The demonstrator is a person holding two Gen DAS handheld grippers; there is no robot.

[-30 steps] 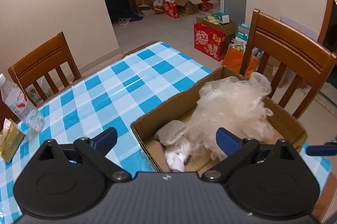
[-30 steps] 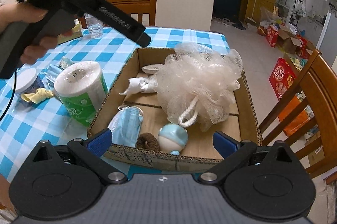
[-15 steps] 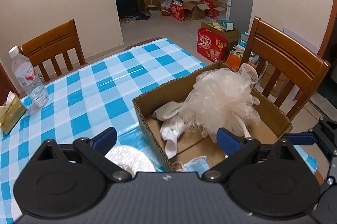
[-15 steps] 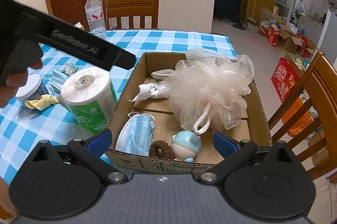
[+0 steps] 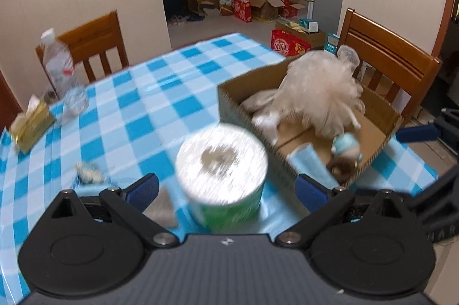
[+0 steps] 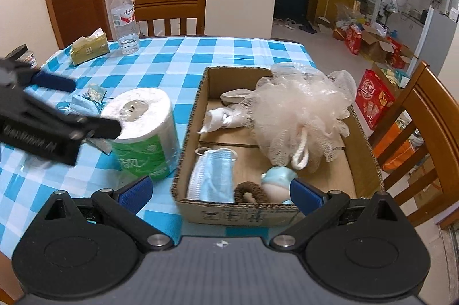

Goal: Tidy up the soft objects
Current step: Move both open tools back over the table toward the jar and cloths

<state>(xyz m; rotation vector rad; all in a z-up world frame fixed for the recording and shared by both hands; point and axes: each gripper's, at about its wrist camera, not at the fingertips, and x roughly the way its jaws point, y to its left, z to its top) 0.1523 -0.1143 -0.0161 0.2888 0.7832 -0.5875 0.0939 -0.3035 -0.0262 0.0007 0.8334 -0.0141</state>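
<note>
Both claws open; tissue roll [image 5: 221, 161] prob. between left claw [image 5: 226, 190] tips, beside box [image 6: 189, 133].

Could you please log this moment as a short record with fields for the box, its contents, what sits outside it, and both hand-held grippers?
container: cardboard box on the checked table
inside box: bath pouf, face mask, white cloth, blue toy, brown ring
outside box: tissue roll, upright beside the box's left wall
left hand-held gripper: open, empty, roll ahead between its fingers
right hand-held gripper: open, empty, facing the box
</note>
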